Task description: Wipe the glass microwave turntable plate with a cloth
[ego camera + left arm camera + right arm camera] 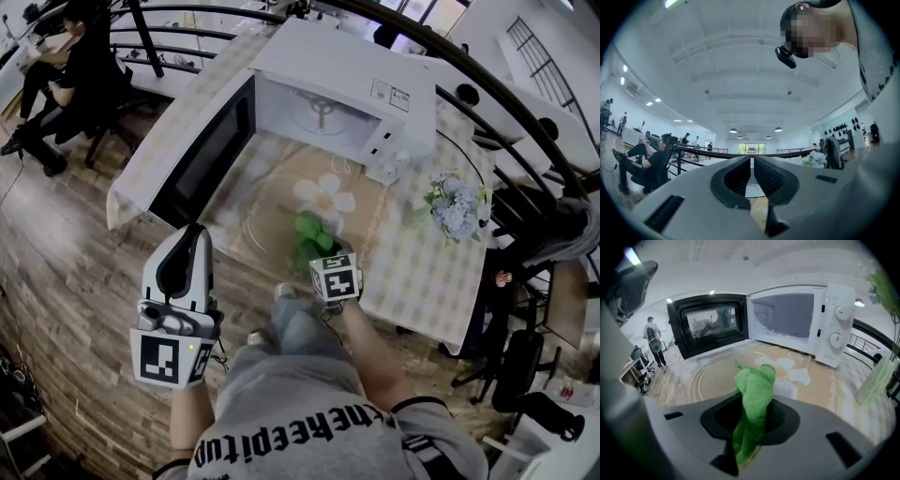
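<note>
Right gripper (752, 397): I am clamping its two dark jaws on a green cloth (755, 387), with only the thickness of the fabric between them.
Cloth: it is a soft, fuzzy terry. It is bunching into a rounded lump ahead of the jaws and trailing back between them in a folded strip.
Cloth's position: I am holding it over the near part of the glass turntable plate (715, 376), but I cannot tell whether it is touching the glass.
Plate: it is lying flat on the table in front of the microwave (792, 319). It is round and clear with a raised ring near its rim. A beige mat (820, 380) with pale flower shapes is showing through it.
Left gripper (752, 171): I am holding it off the table's near left corner, well apart from the plate. Its ribbed black pads are sitting together with only a thin slit between them, and they are gripping nothing.
Microwave: it is a white box with two round knobs. Its dark, glossy door (710, 326) is swinging wide open to the left.
Table (417, 272): it is wearing a pale checked cover.
Flowers (455, 206): a bluish-white bunch is standing to the right of the plate.
</note>
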